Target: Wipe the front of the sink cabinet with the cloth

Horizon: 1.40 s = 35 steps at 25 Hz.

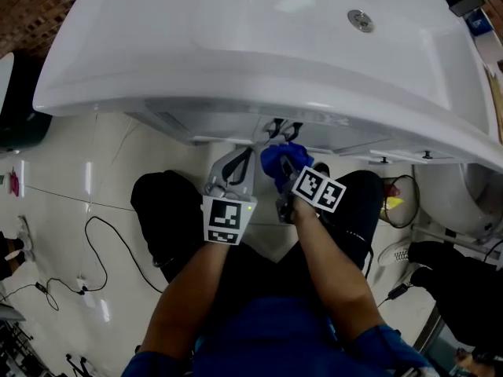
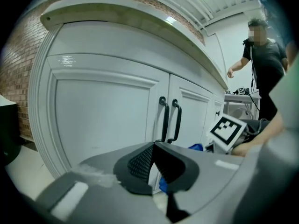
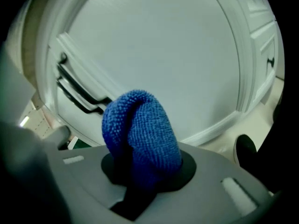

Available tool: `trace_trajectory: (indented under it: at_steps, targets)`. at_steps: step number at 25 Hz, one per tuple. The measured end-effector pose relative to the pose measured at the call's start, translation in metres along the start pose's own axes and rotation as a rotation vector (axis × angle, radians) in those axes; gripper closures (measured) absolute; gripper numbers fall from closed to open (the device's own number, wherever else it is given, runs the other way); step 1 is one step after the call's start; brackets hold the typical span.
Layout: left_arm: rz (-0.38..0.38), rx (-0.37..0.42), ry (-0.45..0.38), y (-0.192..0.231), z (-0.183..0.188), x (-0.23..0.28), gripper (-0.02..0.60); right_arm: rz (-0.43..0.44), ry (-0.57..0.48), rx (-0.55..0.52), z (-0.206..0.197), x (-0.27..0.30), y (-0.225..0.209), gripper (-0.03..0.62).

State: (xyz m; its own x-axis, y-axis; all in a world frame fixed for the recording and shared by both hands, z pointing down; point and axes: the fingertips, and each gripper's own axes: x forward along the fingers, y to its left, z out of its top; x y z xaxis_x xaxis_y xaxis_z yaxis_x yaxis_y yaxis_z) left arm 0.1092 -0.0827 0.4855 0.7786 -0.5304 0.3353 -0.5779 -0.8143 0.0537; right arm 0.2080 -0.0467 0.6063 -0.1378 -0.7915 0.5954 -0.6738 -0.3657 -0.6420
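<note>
cloth (image 3: 140, 129), blue and nubbly, is held clamped in the right gripper (image 1: 283, 171), whose jaws are closed on its lower end. it is folded into a rounded wad. its long axis runs straight out along the jaws, and its domed end is pointed at the white door panel (image 3: 168, 55) of the sink cabinet. whether that end touches the panel cannot be told. in the head view the cloth is seen just under the overhanging rim of the sink (image 1: 259, 61), right beside the two dark door handles (image 2: 170, 119) where the doors meet. the left gripper (image 2: 153, 148) is held just beside the right one, its jaws brought together with nothing between them, and is aimed at the left door (image 2: 103, 120). a standing person (image 2: 262, 64) is seen far off to the right.
</note>
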Motion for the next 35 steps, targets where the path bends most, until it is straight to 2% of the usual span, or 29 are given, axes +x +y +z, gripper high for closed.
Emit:
trace_trajectory:
  at_steps: [4, 9, 12, 14, 20, 27, 35]
  targets:
    - [-0.039, 0.004, -0.055, -0.024, 0.014, -0.001, 0.58, 0.129, -0.164, -0.139, 0.051, -0.073, 0.053, 0.523]
    - [-0.029, -0.025, -0.158, -0.036, 0.044, -0.008, 0.58, 0.279, -0.381, -0.241, 0.116, -0.154, 0.113, 0.523]
    - [-0.024, 0.005, -0.131, -0.032, 0.031, -0.016, 0.58, 0.326, -0.475, -0.252, 0.145, -0.179, 0.137, 0.523]
    - [-0.022, -0.032, -0.089, -0.021, 0.018, -0.013, 0.58, 0.341, -0.503, -0.242, 0.158, -0.178, 0.142, 0.523]
    - [-0.017, -0.05, -0.073, -0.017, 0.014, -0.006, 0.58, 0.298, -0.481, -0.216, 0.158, -0.161, 0.123, 0.522]
    - [-0.08, -0.003, -0.052, -0.039, 0.01, 0.0, 0.58, 0.255, -0.419, -0.176, 0.139, -0.133, 0.1, 0.522]
    - [-0.106, 0.007, -0.015, -0.05, 0.003, 0.01, 0.58, 0.14, -0.3, -0.131, 0.106, -0.086, 0.052, 0.522]
